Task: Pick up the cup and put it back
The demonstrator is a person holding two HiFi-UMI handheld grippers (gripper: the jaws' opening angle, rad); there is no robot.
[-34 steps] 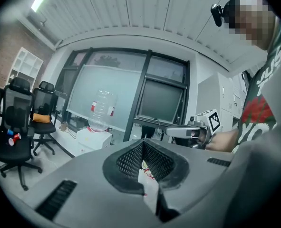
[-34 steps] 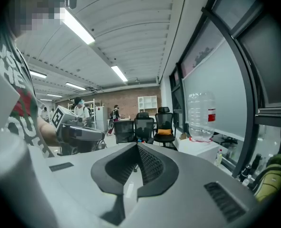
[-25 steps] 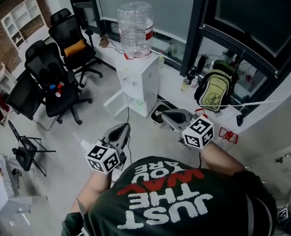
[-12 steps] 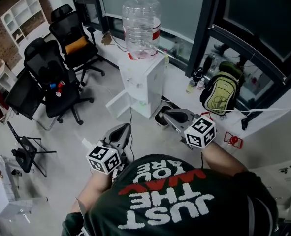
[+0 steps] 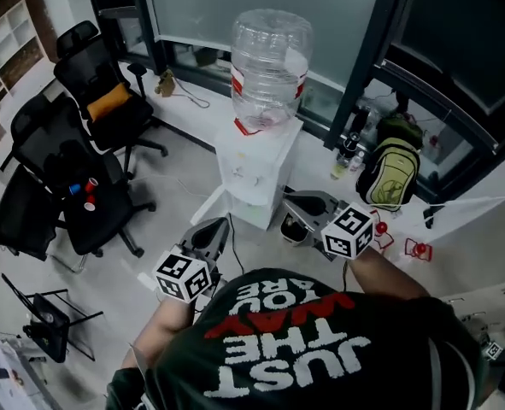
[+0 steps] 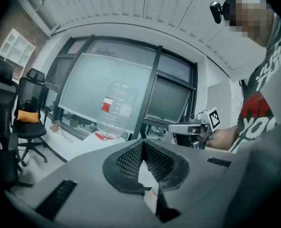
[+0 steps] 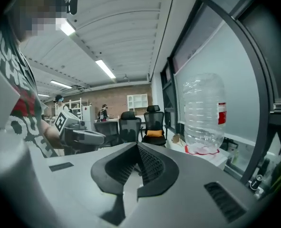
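head view: left gripper (image 5: 211, 229) and right gripper (image 5: 293, 203), fingers shut empty, over open floor (image 5: 171, 190) near dispenser (image 5: 254, 171).

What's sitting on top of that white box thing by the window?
A big clear water bottle with a red label stands upside down on the white water dispenser. Its neck goes down into the dispenser's top, so that part is hidden.
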